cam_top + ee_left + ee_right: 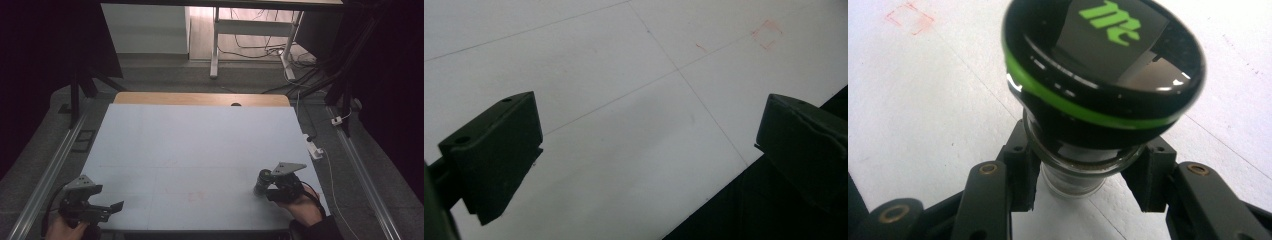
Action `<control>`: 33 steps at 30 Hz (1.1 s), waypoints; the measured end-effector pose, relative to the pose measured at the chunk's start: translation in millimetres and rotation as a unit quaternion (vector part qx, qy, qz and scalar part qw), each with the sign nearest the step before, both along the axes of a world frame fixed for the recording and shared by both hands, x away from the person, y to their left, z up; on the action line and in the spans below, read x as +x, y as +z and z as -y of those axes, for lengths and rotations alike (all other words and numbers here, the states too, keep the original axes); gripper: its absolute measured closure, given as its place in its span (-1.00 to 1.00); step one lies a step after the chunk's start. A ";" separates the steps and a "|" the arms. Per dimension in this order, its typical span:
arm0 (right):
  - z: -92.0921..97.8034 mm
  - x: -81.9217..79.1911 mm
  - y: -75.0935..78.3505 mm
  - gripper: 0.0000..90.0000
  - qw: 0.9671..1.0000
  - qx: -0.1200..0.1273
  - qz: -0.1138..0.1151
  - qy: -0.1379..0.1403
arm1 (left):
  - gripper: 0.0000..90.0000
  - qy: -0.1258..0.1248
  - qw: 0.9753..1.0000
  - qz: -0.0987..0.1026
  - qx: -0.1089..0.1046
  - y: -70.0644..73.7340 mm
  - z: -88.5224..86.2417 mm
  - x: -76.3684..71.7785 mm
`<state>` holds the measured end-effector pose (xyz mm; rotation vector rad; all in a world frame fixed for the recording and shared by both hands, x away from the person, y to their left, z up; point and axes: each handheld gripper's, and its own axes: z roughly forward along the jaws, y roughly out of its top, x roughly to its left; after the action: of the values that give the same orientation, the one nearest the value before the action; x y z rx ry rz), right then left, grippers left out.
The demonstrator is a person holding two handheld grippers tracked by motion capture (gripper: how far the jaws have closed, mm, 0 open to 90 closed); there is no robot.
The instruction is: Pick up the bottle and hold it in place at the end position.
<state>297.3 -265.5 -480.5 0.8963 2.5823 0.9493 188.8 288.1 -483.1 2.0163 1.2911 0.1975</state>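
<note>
Jar gripped at the near right of the table

My right gripper [1083, 192] clasps the glass neck of the jar [1103, 65] under its black, green-ringed lid, at the table's [200, 145] near right; whether it stands or hangs I cannot tell. My left gripper [649, 160] waits with jaws spread, near left. Next, I judge, calls for a steady, upright carry.
</note>
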 end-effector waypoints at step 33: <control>-34.9 25.7 29.0 0.17 0.997 0.057 0.041 -0.020 | -1.00 0.001 1.000 0.000 0.000 0.0 0.1 0.1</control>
<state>323.0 -230.6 -451.5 0.9150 2.4541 1.1066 188.9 288.0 -483.1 2.0151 1.2926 0.1989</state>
